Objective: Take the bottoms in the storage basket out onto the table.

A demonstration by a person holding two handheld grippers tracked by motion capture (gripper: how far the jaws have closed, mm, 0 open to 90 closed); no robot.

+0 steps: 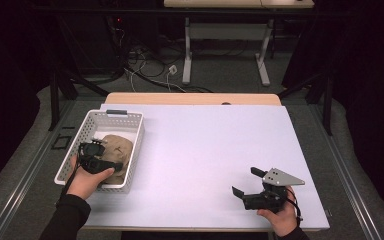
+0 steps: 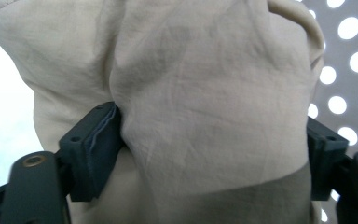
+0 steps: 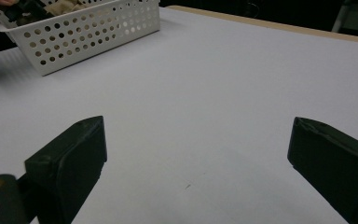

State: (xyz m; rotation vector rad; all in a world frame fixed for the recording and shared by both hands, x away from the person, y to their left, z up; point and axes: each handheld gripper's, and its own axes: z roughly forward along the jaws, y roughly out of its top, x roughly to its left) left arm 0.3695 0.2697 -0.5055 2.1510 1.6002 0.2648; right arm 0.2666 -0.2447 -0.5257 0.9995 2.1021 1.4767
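A beige crumpled cloth [image 1: 118,146] lies inside a white perforated basket [image 1: 114,114] at the table's left. My left gripper [image 1: 99,153] reaches into the basket against the cloth. In the left gripper view the cloth [image 2: 205,88] bulges between the two jaws, which stand wide apart and press its sides; the left gripper [image 2: 205,149] is open around it. My right gripper [image 1: 245,180] hovers low over the white table near the front right, open with nothing between its jaws. From the right gripper view, the right gripper [image 3: 198,140] faces the basket [image 3: 88,32] farther off.
The white tabletop [image 1: 205,145] stretches between the basket and the right gripper. A wooden strip [image 1: 190,98] runs along the far edge. Beyond the table are cables on the floor and another desk's white legs [image 1: 186,55].
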